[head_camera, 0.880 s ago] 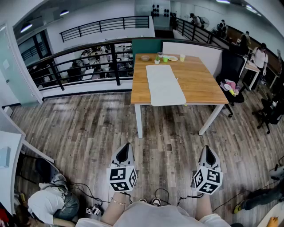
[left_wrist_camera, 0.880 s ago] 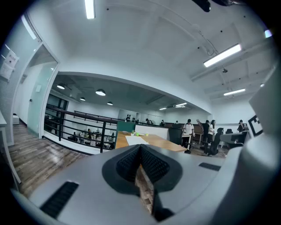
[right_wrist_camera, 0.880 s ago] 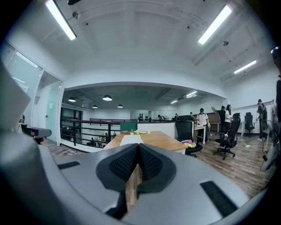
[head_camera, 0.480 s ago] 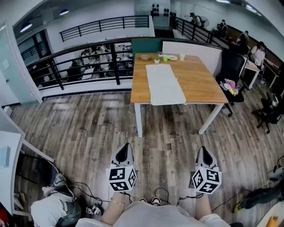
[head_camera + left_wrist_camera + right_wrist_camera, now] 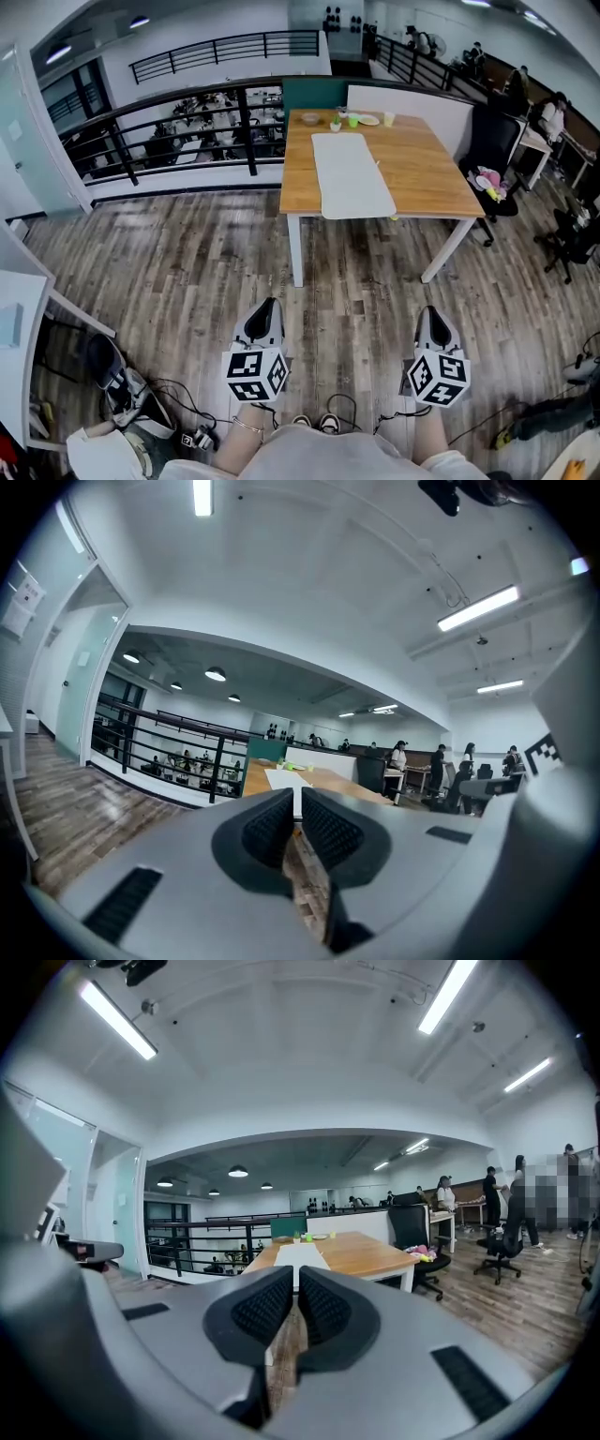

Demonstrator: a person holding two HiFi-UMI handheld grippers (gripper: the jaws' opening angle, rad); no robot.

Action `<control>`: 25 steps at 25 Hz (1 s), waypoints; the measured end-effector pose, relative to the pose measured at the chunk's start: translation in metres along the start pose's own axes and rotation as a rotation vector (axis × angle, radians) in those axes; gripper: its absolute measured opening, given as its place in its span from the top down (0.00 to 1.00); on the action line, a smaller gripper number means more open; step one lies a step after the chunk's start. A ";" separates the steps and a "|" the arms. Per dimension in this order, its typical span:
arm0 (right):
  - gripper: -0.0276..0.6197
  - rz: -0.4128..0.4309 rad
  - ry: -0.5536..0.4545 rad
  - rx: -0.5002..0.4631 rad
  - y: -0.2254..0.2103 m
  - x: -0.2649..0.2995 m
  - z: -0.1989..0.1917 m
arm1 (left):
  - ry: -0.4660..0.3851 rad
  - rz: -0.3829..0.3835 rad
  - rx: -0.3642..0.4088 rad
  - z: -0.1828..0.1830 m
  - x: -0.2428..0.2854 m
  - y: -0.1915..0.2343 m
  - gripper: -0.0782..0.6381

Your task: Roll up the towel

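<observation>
**Before the approach: towel flat, both grippers idle**

Head view. The towel (image 5: 352,175) lies spread out full length on the wooden tabletop (image 5: 431,173) in the upper middle of the frame. Its long axis runs away from the camera and its near end hangs just over the near edge. Small dishes and cups (image 5: 353,119) stand at the far end of the tabletop, apart from the towel.

The left gripper (image 5: 267,307) and the right gripper (image 5: 430,312) sit low in the frame, side by side over the plank floor (image 5: 187,272) and well apart from the tabletop. In each gripper view the ribbed jaws are clenched together with nothing between them, and the towel appears only as a pale strip in the distance beyond the tips.

Change over the last second: very little. The tabletop has drifted only a trace to the right in the frame, and both grippers keep their places. The crouching person (image 5: 112,450) at lower left has slid down toward the bottom edge.

Meaning for the task: no rolling has started, and the towel shows no fold or curl. Judged from this, the step in hand is the walk to the tabletop. The jaws will then have to part before they can take the towel's near end.
</observation>
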State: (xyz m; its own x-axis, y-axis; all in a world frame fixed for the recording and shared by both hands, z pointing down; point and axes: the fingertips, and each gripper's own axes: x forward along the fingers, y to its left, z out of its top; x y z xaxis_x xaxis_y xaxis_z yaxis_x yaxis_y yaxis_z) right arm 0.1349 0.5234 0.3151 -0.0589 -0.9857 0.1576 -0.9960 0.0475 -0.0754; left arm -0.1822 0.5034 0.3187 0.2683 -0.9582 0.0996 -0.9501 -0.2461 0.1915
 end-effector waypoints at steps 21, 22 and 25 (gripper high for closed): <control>0.37 0.046 -0.069 -0.021 0.022 0.008 0.009 | 0.012 -0.015 -0.017 -0.002 0.012 0.011 0.29; 0.32 0.042 -0.075 -0.026 0.022 0.008 0.009 | 0.013 -0.012 -0.017 -0.003 0.012 0.012 0.26; 0.20 0.019 -0.098 -0.036 0.023 0.008 0.010 | 0.010 -0.002 -0.021 -0.005 0.012 0.017 0.22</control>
State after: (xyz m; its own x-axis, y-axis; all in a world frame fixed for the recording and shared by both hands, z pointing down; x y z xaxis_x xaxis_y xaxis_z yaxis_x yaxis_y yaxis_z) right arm 0.1127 0.5152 0.3045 -0.0732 -0.9956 0.0590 -0.9966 0.0707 -0.0420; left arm -0.1941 0.4885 0.3275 0.2716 -0.9562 0.1091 -0.9461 -0.2444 0.2126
